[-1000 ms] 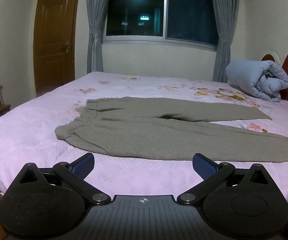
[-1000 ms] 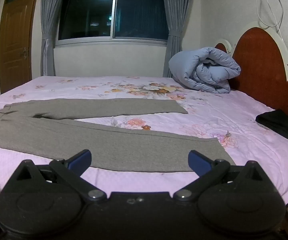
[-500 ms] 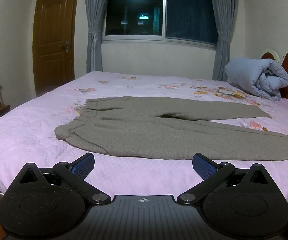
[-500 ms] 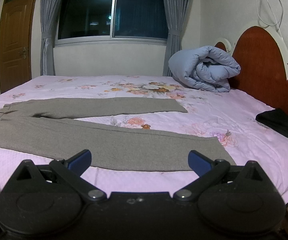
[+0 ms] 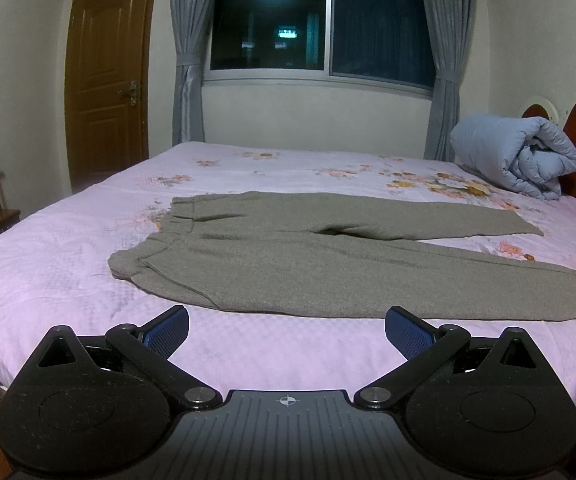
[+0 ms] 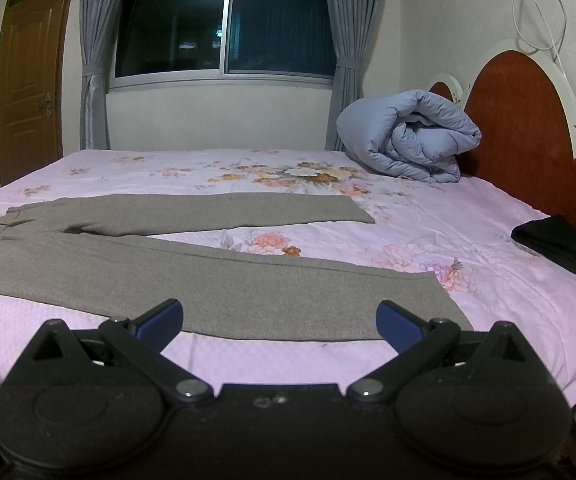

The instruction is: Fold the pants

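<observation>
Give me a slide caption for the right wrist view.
Open right hand-held gripper above the hem of the gray pants, spread flat on the pink floral bed.

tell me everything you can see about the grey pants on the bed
The grey pants look like soft knit fabric with a gathered elastic waistband at the end nearer the door. They lie flat and unfolded on the pink floral bedsheet, legs spread in a narrow V, hems toward the headboard. The near leg lies close to both open grippers; nothing else touches them.
</observation>
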The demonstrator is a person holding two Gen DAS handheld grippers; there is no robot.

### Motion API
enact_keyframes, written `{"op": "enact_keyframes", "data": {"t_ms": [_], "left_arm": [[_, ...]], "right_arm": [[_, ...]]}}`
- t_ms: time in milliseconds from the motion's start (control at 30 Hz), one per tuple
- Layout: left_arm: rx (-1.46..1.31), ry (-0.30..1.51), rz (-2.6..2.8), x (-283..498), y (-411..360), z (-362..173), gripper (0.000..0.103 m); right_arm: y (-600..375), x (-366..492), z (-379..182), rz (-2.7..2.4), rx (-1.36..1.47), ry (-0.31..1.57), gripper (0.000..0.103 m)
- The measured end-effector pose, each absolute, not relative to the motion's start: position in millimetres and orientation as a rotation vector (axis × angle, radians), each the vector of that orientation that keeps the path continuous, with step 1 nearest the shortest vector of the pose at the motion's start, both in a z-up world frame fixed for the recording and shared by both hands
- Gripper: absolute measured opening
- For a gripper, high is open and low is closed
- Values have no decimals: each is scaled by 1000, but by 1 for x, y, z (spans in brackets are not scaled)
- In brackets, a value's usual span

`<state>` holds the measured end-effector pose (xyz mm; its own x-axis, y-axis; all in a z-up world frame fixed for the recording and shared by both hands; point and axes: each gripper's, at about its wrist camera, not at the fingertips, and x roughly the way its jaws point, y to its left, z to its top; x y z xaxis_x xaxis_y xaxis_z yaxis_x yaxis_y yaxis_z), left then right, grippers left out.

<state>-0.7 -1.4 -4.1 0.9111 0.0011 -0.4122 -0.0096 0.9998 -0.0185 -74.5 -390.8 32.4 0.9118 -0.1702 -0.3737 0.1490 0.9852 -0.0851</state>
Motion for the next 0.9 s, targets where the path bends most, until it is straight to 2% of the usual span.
{"op": "enact_keyframes", "data": {"t_ms": [900], "left_arm": [[-23, 426, 7, 0, -3, -4, 103]], "right_arm": [[-392, -74, 32, -165, -55, 393, 97]]}}
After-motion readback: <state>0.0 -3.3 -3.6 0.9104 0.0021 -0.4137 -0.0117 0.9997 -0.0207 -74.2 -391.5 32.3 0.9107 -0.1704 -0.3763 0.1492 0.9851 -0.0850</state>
